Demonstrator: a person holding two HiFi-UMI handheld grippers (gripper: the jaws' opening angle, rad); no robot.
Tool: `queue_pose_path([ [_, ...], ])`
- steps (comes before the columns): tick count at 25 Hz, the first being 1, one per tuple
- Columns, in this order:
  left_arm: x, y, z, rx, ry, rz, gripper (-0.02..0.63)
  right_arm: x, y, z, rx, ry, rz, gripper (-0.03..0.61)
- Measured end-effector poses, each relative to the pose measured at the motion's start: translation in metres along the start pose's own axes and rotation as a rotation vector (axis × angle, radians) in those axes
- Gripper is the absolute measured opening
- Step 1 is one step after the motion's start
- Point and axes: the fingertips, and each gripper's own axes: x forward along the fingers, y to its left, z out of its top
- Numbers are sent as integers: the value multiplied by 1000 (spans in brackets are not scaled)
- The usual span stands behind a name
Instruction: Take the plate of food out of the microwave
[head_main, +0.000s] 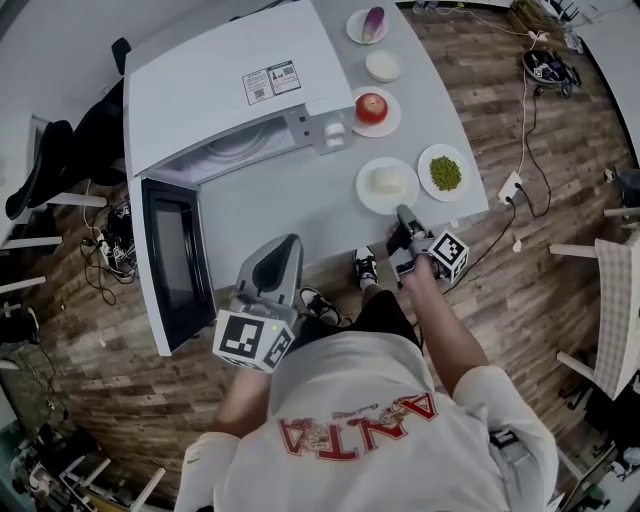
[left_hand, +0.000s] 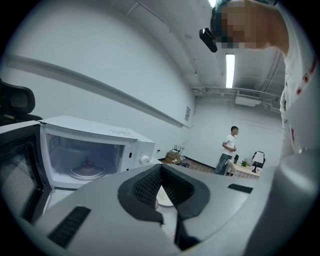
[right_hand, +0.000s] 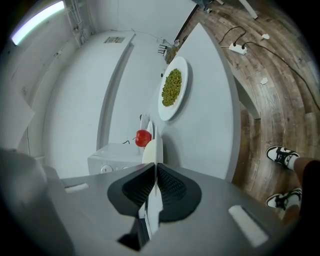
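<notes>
The white microwave (head_main: 230, 90) stands on the grey table (head_main: 290, 215) with its door (head_main: 175, 262) swung wide to the left. Inside, its bare glass turntable (left_hand: 86, 170) shows in the left gripper view. A white plate with a pale lump of food (head_main: 387, 186) rests on the table right of the microwave. My right gripper (head_main: 403, 220) is shut on that plate's near rim, and the plate (right_hand: 154, 147) runs edge-on between the jaws of the right gripper (right_hand: 155, 175). My left gripper (head_main: 280, 260) hovers over the table's front edge near the door; this left gripper (left_hand: 162, 187) is open and holds nothing.
Further plates sit on the table's right part: green peas (head_main: 445, 173), a red apple (head_main: 372, 108), an empty dish (head_main: 384, 66) and an eggplant (head_main: 371, 22). A power strip (head_main: 510, 186) and cables lie on the wooden floor. A person (left_hand: 228, 150) stands far off.
</notes>
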Motion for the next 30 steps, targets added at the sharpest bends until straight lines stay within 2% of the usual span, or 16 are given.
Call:
queue_pose_path([
  [4,4,1,-2,-6,6,-3,9,6,-2,-1,20,20,-32,15],
  [6,5,1,-3,-13,9,-7,9,7,-1,-2,-15,41,-69,17],
  [8,6,1,-5,-22,11,-10,9,8,5,-3,-97,78,-99,30],
  [13,8,2,-11,-35,16,-18,9,12,14,-12,-351,205,-183,134],
  [18,7,4,-14,-38,17,-18,9,15,4,-30,-687,407,-309,215],
  [21,7,6,-16,-41,16,-14,9,14,-6,-36,-865,507,-381,227],
  [25,6,7,-16,-69,18,-12,9,9,-18,-36,-995,566,-469,227],
  [28,6,10,-14,-95,13,-8,9,5,-16,-35,-1022,568,-489,222],
  [30,6,12,-12,-98,3,-3,9,5,-6,-33,-1039,552,-479,163],
])
